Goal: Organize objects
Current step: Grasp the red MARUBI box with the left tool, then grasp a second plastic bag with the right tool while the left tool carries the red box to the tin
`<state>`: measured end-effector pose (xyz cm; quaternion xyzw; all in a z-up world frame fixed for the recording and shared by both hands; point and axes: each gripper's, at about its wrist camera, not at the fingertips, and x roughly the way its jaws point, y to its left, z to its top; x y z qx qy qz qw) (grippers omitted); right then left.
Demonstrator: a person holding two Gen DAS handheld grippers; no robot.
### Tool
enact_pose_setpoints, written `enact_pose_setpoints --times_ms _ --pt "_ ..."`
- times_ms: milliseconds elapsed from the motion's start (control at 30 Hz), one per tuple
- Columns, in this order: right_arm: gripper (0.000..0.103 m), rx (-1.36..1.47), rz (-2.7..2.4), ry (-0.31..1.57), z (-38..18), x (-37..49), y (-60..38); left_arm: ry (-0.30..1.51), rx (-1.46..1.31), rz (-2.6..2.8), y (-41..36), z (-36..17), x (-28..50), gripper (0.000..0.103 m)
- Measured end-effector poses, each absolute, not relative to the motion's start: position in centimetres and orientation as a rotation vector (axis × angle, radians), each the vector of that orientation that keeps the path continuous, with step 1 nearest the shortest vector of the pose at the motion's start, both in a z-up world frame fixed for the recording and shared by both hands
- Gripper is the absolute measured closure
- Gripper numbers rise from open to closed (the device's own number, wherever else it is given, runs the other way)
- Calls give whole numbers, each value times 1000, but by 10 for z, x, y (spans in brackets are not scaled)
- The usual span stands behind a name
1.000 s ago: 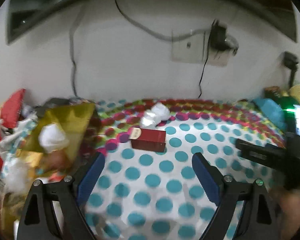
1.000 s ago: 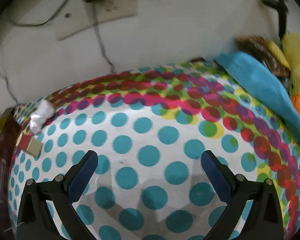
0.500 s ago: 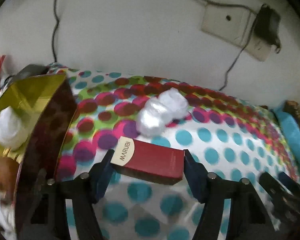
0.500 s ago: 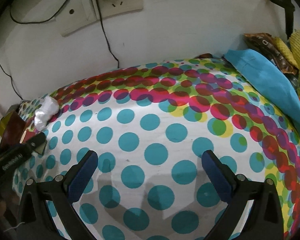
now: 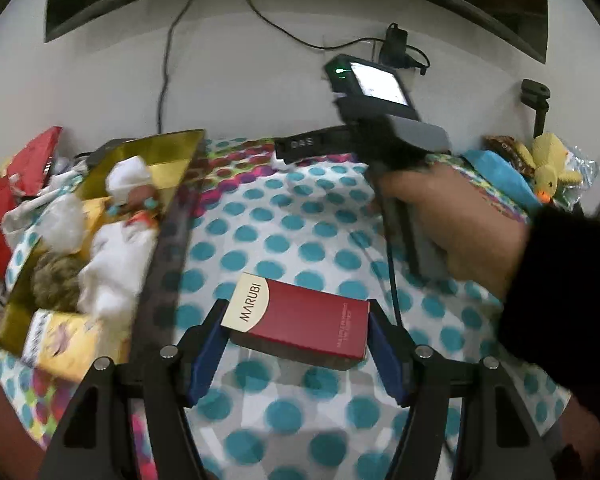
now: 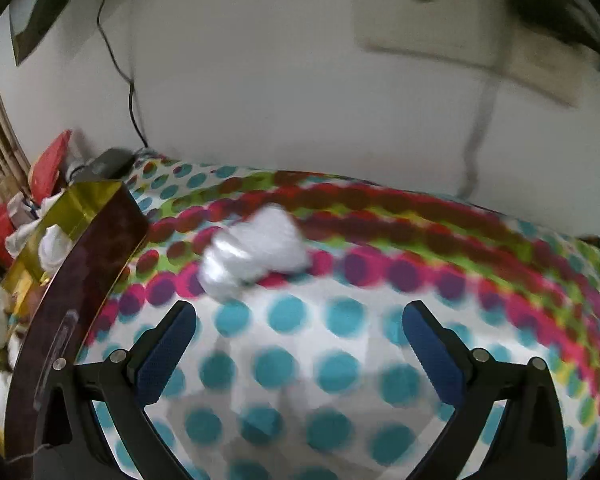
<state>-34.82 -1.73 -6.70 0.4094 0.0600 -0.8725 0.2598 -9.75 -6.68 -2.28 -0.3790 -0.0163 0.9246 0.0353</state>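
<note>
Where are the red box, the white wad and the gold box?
red box point(image 5: 300, 326): left wrist view, red top face.
white wad point(image 6: 256, 250): right wrist view, its middle.
gold box point(image 6: 96, 248): right wrist view, dark outer wall.

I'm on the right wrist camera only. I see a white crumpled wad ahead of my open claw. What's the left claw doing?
Observer: The left claw has just been closing and is shut on a red box marked MARUBI, with a pad on each short end.
Operator: What's at the near end of the gold box on my left?
Observer: A yellow packet lies at the near end of the gold box, next to a brown furry thing.
Operator: Anything off to my right?
Observer: A yellow plush duck sits far right by the wall, next to a blue cloth.
</note>
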Motion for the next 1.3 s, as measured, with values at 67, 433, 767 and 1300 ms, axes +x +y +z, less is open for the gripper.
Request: enact_pose_setpoints --times_ms 67,433,767,1300 --pt "2 1098 -2360 235 -70 -351 -39 -84 -1174 2845 -80 -22 -87 35" --pt "86 1139 -2393 321 -76 -361 -53 -159 -1122 2827 -83 -19 -69 35" --pt "86 1063 -2541 269 -57 -328 29 -156 -1039 2930 -83 2 -57 35" --pt "86 943 -2584 108 -40 -221 86 8 -908 3153 -36 45 -89 35"
